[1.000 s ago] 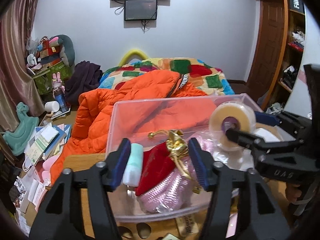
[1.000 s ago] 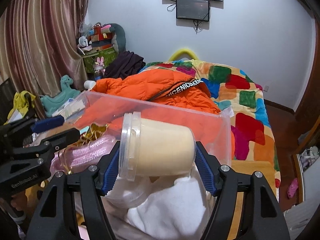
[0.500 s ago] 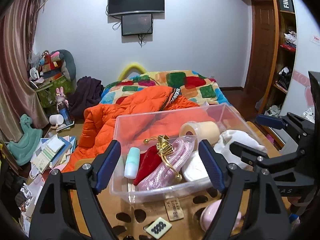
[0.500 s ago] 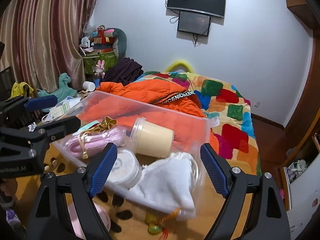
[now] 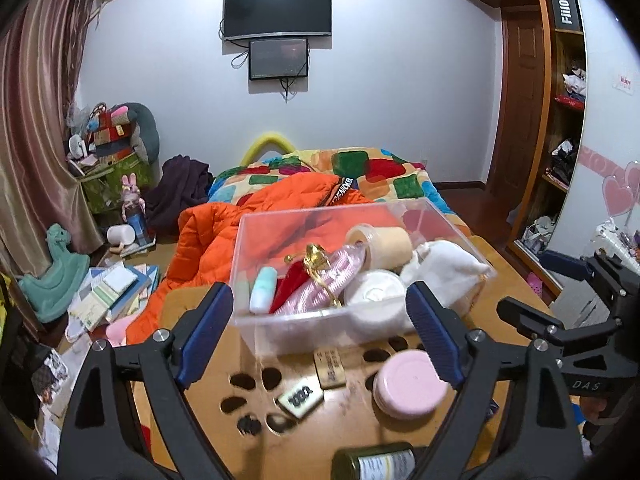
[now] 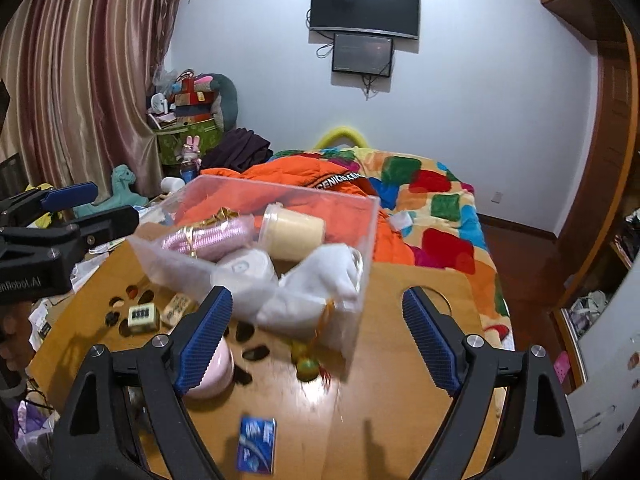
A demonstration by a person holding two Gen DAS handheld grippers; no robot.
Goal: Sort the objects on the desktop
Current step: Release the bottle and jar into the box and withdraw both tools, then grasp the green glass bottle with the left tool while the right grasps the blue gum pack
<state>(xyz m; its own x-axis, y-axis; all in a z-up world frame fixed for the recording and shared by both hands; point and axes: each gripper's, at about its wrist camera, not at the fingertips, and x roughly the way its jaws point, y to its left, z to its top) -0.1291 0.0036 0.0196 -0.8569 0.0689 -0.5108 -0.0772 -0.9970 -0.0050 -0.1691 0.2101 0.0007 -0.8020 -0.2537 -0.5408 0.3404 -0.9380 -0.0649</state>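
Note:
A clear plastic box [image 5: 256, 320] stands on the wooden table [image 5: 344, 432]. In it lie a cream jar [image 5: 380, 240], a pink pouch with gold cord [image 5: 340, 276], a red pouch [image 5: 290, 286], a mint tube [image 5: 263, 290], a white round tub [image 5: 374, 292] and a white cloth bag [image 5: 444, 264]. My left gripper [image 5: 318, 320] hangs in front of the box, its jaws opening with nothing between them. My right gripper [image 6: 316, 308] is open and empty, short of the box [image 6: 370, 240]. Each gripper shows in the other's view: the right gripper [image 5: 548, 292] and the left gripper [image 6: 92, 210].
On the table in front of the box lie a pink round jar [image 5: 408, 384], a mahjong tile [image 5: 300, 394], a wooden tag [image 5: 330, 368], a green bottle [image 5: 380, 460], a blue packet [image 6: 256, 444] and a green round thing [image 6: 306, 366]. An orange jacket [image 5: 216, 236] lies on the bed behind.
The left gripper let go of the red and gold pouch and the right gripper let go of the cream jar, which now lie in the box. Both opened wide and drew back from the box.

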